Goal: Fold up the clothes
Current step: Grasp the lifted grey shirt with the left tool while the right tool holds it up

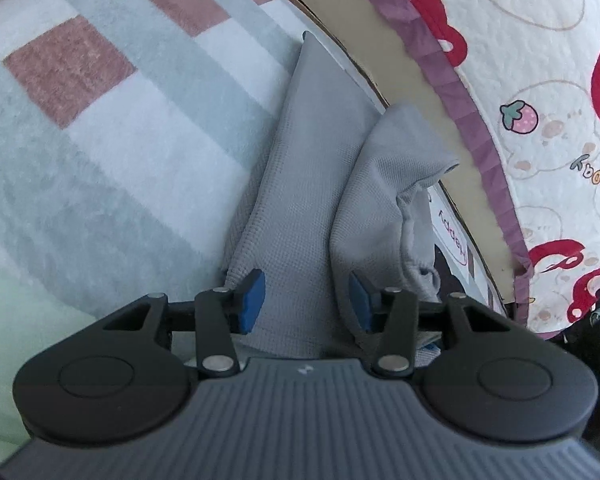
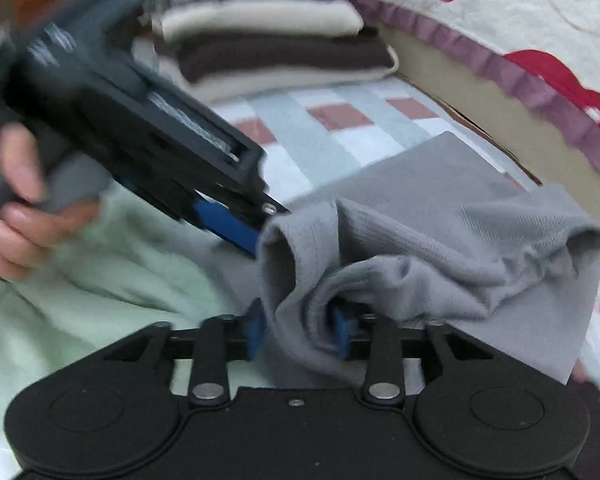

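A grey knit garment [image 1: 304, 200] hangs bunched over the checked blanket [image 1: 100, 120]. My left gripper [image 1: 306, 300] has its blue pads apart with grey cloth lying between them. In the right wrist view the same garment [image 2: 440, 232] is crumpled in front. My right gripper [image 2: 300, 330] is shut on a bunched fold of it. The left gripper [image 2: 236, 224] shows there from the side, held by a hand [image 2: 20, 208], with its blue tip at the garment's edge.
A stack of folded clothes [image 2: 276, 32] sits at the back on the checked blanket [image 2: 340, 132]. A pale green towel [image 2: 100, 272] lies at the left. A quilt with red and strawberry prints [image 1: 540, 80] and a purple frill [image 1: 480, 128] borders the right side.
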